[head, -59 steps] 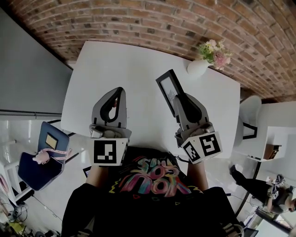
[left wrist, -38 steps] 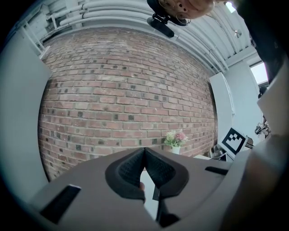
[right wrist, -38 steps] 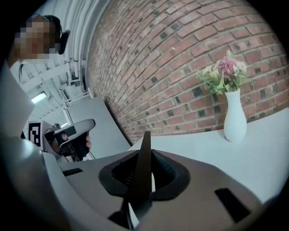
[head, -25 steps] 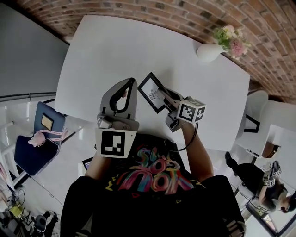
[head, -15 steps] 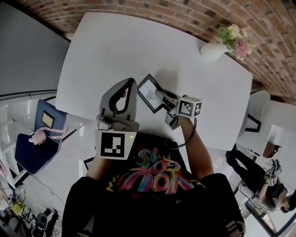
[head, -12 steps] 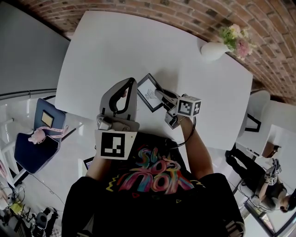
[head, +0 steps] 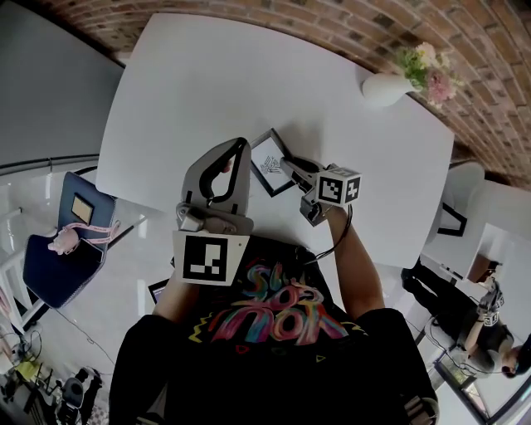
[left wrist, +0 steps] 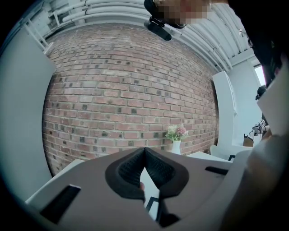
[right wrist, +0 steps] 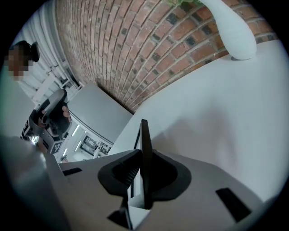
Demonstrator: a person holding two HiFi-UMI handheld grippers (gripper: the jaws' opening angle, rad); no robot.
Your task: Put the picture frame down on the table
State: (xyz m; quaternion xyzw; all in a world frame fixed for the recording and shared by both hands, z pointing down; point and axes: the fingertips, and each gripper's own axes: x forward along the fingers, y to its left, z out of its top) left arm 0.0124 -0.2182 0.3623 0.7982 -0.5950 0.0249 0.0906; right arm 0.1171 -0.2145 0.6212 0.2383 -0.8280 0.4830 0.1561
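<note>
The picture frame (head: 267, 161) is black with a white mat and a small drawing. It lies tilted low over the white table (head: 207, 75), near the front edge. My right gripper (head: 288, 165) is shut on its right edge, with the marker cube toward me. In the right gripper view the frame (right wrist: 144, 140) stands edge-on between the jaws of that gripper (right wrist: 143, 159). My left gripper (head: 239, 149) hovers just left of the frame, shut and holding nothing. In the left gripper view the pads of the left gripper (left wrist: 144, 152) meet, and a frame corner (left wrist: 151, 205) shows below. Whether the frame touches the table is hidden.
A white vase (head: 384, 86) with pink and white flowers (head: 428, 65) stands at the table's far right, also seen as the vase (right wrist: 228, 27) and vase (left wrist: 176, 146). A brick wall (head: 332, 25) runs behind. A blue chair (head: 60, 261) sits left, a white chair (head: 465, 195) right.
The right gripper has rolled over and carried the frame from upright down and left toward the table's front edge. The left gripper has stayed shut in about the same place.
</note>
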